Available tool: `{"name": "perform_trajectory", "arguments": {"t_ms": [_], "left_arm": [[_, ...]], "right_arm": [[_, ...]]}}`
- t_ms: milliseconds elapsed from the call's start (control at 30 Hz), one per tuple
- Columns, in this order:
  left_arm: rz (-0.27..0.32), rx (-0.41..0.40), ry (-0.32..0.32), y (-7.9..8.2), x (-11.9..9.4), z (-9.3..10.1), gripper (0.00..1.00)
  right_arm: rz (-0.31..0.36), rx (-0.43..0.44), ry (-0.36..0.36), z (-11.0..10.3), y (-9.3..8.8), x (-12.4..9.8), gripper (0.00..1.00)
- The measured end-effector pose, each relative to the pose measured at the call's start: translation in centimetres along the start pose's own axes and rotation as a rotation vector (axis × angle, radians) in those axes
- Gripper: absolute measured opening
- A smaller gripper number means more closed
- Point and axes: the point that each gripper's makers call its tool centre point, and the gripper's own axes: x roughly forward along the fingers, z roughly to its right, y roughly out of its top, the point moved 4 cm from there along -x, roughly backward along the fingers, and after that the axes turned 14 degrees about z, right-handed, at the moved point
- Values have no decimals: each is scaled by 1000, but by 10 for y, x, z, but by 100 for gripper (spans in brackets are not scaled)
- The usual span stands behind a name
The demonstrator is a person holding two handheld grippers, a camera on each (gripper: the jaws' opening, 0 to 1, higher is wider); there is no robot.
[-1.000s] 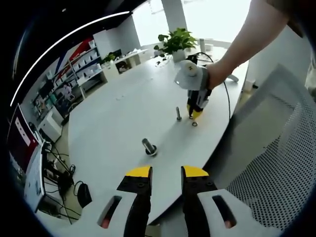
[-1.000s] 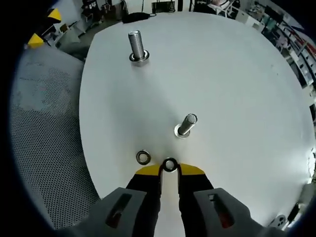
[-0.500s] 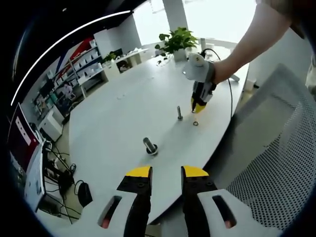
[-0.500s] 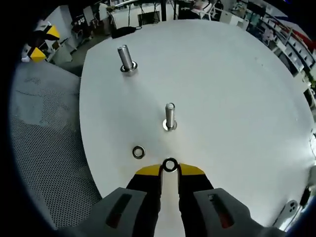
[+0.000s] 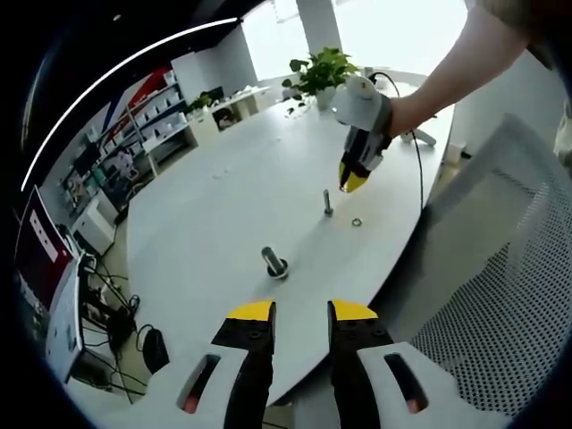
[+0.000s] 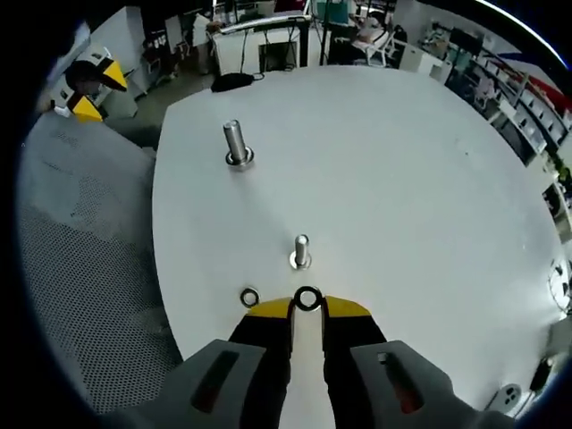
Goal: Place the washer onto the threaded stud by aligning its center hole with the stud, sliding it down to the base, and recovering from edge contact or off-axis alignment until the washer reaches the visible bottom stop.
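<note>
In the right gripper view my right gripper (image 6: 307, 306) is shut on a metal washer (image 6: 307, 298), held in the air above the white table (image 6: 402, 179). A thin threaded stud (image 6: 301, 251) stands upright just beyond the washer. A second washer (image 6: 249, 297) lies flat on the table to the left. A thicker stud (image 6: 235, 143) stands farther off. In the left gripper view my left gripper (image 5: 300, 311) is open and holds nothing, back from the table edge. That view has the right gripper (image 5: 350, 182) raised above the thin stud (image 5: 328, 203), the loose washer (image 5: 357, 222) and the thick stud (image 5: 273, 262).
A grey mesh chair (image 5: 500, 277) stands by the table's near edge, its mesh (image 6: 80, 268) also in the right gripper view. A potted plant (image 5: 323, 73) and a cable (image 5: 413, 170) sit at the table's far end. Shelves and desks line the room.
The right gripper has lifted with the washer, from table level beside the loose washer to well above the table. The left gripper has not moved.
</note>
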Motion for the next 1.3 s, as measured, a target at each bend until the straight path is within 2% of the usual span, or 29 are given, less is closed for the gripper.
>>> {"name": "perform_trajectory", "arguments": {"t_ms": [200,400,767,1033,1300], "left_arm": [[-7,1,5,-1,0,0,21],[-10,1,5,-1,0,-1,21],[-17,4,0,-2,1,0,21],[-22,12,-2,-3,1,2,21],[-18,11,1,-2,1,1,21]], "right_arm": [[20,2,-5,3,6,0,13],[62,-29,2,1,23,-4,13],[101,-43,15,1,40,-3,13],[66,-97,45,-4,39,3,13],[40,-106,59,-6,39,9,13]]}}
